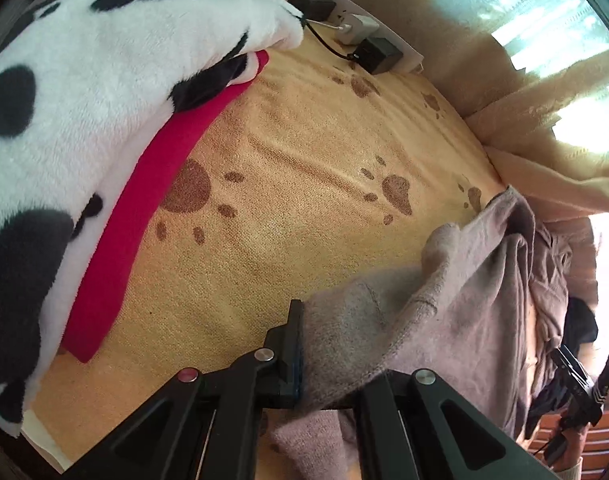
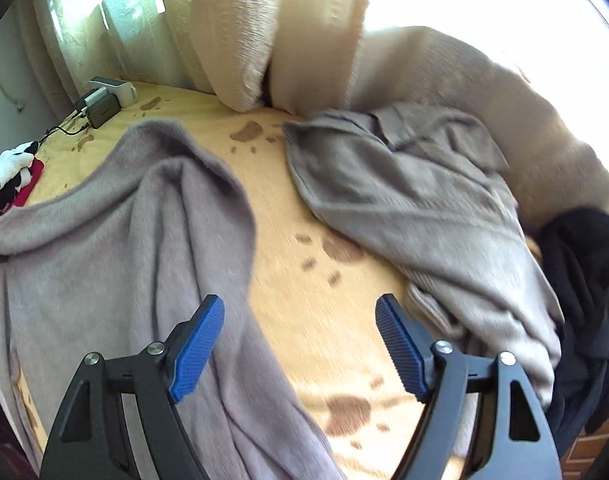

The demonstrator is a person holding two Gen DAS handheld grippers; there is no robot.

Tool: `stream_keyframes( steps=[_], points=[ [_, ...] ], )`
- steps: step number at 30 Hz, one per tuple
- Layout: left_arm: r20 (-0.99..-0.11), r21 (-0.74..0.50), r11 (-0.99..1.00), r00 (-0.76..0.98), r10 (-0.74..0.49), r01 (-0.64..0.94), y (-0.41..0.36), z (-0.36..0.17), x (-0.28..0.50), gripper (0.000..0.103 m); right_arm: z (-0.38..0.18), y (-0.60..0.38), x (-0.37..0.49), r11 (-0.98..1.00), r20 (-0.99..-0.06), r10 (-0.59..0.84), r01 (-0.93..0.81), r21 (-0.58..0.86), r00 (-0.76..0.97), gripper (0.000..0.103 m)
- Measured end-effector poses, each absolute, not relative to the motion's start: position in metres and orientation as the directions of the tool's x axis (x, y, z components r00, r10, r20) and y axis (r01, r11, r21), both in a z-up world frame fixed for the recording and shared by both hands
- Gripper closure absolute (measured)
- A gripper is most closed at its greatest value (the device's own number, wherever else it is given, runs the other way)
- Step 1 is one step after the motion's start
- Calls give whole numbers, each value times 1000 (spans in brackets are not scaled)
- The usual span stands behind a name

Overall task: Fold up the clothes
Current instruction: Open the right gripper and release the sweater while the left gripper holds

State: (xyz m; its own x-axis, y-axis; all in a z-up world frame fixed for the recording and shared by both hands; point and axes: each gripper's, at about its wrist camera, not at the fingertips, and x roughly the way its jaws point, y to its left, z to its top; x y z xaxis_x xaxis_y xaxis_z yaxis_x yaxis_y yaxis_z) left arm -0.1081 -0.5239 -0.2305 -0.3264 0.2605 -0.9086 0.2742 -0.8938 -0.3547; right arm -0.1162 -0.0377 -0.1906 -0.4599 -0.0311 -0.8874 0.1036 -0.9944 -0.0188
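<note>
A yellow blanket with brown paw prints covers the bed, and beige curtains hang behind it with bright light coming through. At the far corner lie some chargers on a white power strip. On the blanket lies a grey sweater, spread out and wrinkled. The left gripper is closed on an edge of this sweater — the cloth is pinched between its fingers and hangs over the right one. Beside it, at the left of its view, a white plush cloth with black spots rests on top of a red cloth. The right gripper has its blue pads wide apart and holds nothing; it hangs over bare blanket between the grey sweater and a beige garment that lies crumpled to the right. Further right, at the bed's edge, is a black garment.
</note>
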Motion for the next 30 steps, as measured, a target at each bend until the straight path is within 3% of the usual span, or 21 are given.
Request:
stream_keyframes(
  steps=[5,9,12,18,19,22,23,24,30],
  points=[
    [-946,-275,-932,-240,219,236,-518,-238,-106,99,-198,22,-29,-999,-914,17,18,-27,-404,21],
    [-946,-308,-926,-168,275,218,-517,-236,-104,99,-199,48,23,-997,-919,23,56,-50,-394,21],
    [-931,-363,-898,-124,342,247,-523,-236,-104,99,-212,57,38,-992,-921,5,111,-53,-389,22],
    [-935,-348,-890,-177,307,294,-528,-207,-103,99,-233,45,32,-977,-917,-90,213,6,-388,23],
    [-937,-340,-892,-183,297,296,-526,-205,-103,99,-238,40,30,-971,-922,-97,238,5,-376,29],
    [-954,-289,-912,-168,248,291,-521,-206,-105,99,-250,31,27,-961,-936,-96,276,-1,-339,67],
    [-959,-271,-918,-159,233,290,-521,-208,-107,99,-248,30,26,-961,-935,-102,278,4,-339,87],
    [-964,-254,-923,-150,218,289,-521,-211,-108,99,-243,31,26,-962,-933,-95,273,-4,-347,95],
    [-965,-254,-915,-139,221,314,-525,-225,-108,99,-175,46,11,-965,-861,30,211,-158,-507,95]
  ],
)
